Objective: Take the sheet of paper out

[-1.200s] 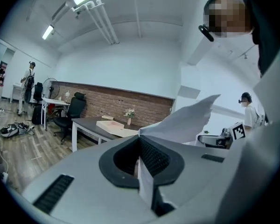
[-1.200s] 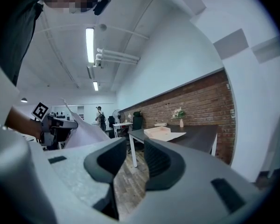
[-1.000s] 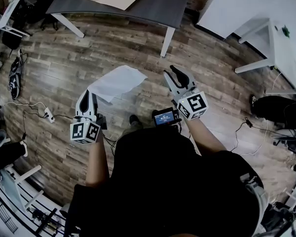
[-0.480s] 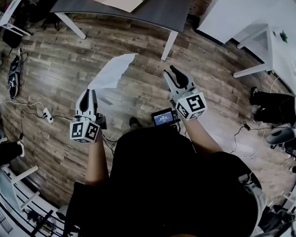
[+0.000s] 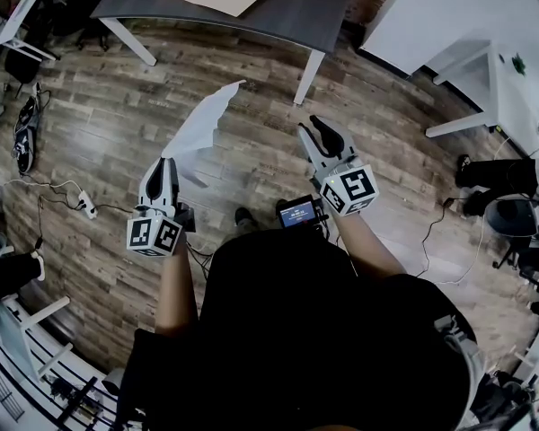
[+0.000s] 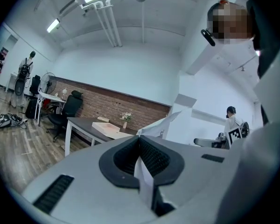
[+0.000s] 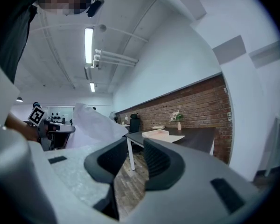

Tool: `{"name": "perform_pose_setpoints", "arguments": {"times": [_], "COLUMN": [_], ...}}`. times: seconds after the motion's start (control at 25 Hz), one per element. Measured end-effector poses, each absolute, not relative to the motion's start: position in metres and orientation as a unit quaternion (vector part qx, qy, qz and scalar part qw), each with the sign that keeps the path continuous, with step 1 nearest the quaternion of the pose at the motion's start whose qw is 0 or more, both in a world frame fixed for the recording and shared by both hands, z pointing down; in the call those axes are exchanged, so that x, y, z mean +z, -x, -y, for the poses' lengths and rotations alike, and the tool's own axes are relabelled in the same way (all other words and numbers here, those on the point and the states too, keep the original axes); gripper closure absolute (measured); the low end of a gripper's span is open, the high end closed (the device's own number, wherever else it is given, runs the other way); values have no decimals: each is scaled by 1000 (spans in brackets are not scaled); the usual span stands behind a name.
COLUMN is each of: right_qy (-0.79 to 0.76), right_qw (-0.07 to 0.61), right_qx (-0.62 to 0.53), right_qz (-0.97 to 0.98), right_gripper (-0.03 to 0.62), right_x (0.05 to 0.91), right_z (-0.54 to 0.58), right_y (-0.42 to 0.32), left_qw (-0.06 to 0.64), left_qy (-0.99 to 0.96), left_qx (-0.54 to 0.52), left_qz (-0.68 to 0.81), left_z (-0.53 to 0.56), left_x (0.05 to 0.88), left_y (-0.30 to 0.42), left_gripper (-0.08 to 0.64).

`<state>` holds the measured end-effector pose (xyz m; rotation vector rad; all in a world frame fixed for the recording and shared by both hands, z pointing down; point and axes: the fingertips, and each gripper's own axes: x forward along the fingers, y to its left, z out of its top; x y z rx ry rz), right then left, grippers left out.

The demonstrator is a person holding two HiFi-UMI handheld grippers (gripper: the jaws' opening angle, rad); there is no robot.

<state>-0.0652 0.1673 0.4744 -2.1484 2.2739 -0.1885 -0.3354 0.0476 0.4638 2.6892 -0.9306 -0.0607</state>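
Since a second ago the thin white sheet of paper (image 5: pixel 202 119) has been turning from spread flat to edge-on. In the head view it is hanging over the wooden plank floor (image 5: pixel 108 106), rising from the left gripper (image 5: pixel 164 164) toward the dark grey table (image 5: pixel 292 12). The left gripper view is showing those jaws pressing together on the sheet's edge. The right gripper view is showing the right gripper (image 7: pixel 135 143) standing open and empty, the sheet off to its left.

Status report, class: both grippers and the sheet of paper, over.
Left gripper shut on white paper sheet, held aloft. Right gripper open, empty. Nothing in the way.
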Motion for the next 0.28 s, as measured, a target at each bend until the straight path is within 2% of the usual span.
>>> {"name": "perform_pose_setpoints", "arguments": {"times": [0.28], "right_qy": [688], "right_qw": [7], "right_qx": [-66], "right_qz": [-723], "right_gripper": [476], "right_x": [482], "right_z": [-177], "right_y": [50], "left_qw": [156], "left_qy": [-936], "left_qx": [-20], "left_qz": [315], "left_z": [-58], "left_x": [470], "left_y": [318], "left_gripper": [565]}}
